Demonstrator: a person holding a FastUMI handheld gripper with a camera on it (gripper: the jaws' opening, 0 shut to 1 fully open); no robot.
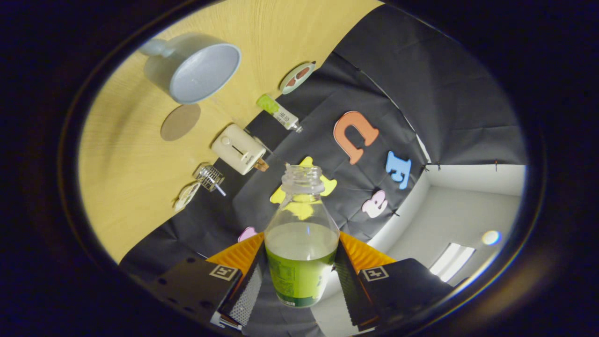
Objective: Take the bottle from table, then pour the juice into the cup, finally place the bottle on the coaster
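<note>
Light is fairly bright and warm on the wooden worktop (pixel 126 154), where the cup (pixel 194 65) casts a soft oval shadow. A ceiling panel light (pixel 451 258) and a small round lamp (pixel 490 238) glare white. The fisheye bends straight lines strongly toward the rim. The clear bottle (pixel 302 234), clamped between both fingers of the gripper (pixel 300 274), is sharp; distant objects look softer.

1. I'm in a staged recording booth, not a real kitchen: black cloth wall (pixel 421 93) pinned up behind a light wood table (pixel 126 178).
2. Kitchen-style props on the table: cup (pixel 196 68), toaster (pixel 237 149), small bottle (pixel 278 111), coaster (pixel 180 121).
3. Beyond the cloth: plain white room wall (pixel 468 215), ceiling light (pixel 451 258).
</note>
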